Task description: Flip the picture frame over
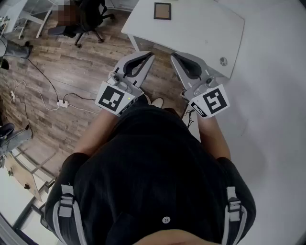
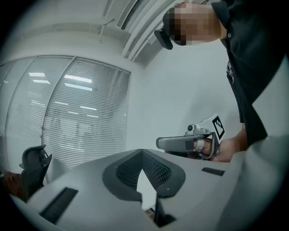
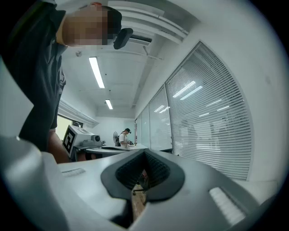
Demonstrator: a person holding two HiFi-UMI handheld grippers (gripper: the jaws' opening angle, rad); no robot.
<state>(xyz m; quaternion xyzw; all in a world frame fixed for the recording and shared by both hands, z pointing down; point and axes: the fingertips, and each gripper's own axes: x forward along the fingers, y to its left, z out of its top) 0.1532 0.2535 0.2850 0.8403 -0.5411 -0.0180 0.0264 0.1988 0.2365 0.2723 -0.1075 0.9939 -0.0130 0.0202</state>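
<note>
Overhead, the left gripper (image 1: 151,54) and the right gripper (image 1: 173,55) point level before the person (image 1: 153,162), both pairs of jaws closed together on nothing, with the dark picture frame (image 1: 162,10) lying on the white table (image 1: 201,28) at twelve o'clock, well apart.

L gripper (image 1: 152,54) shut; R gripper (image 1: 173,54) shut; both level

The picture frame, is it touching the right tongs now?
Apart. The head view shows the picture frame on the far part of the white table and the right tongs before its near edge, bare tabletop between them.
</note>
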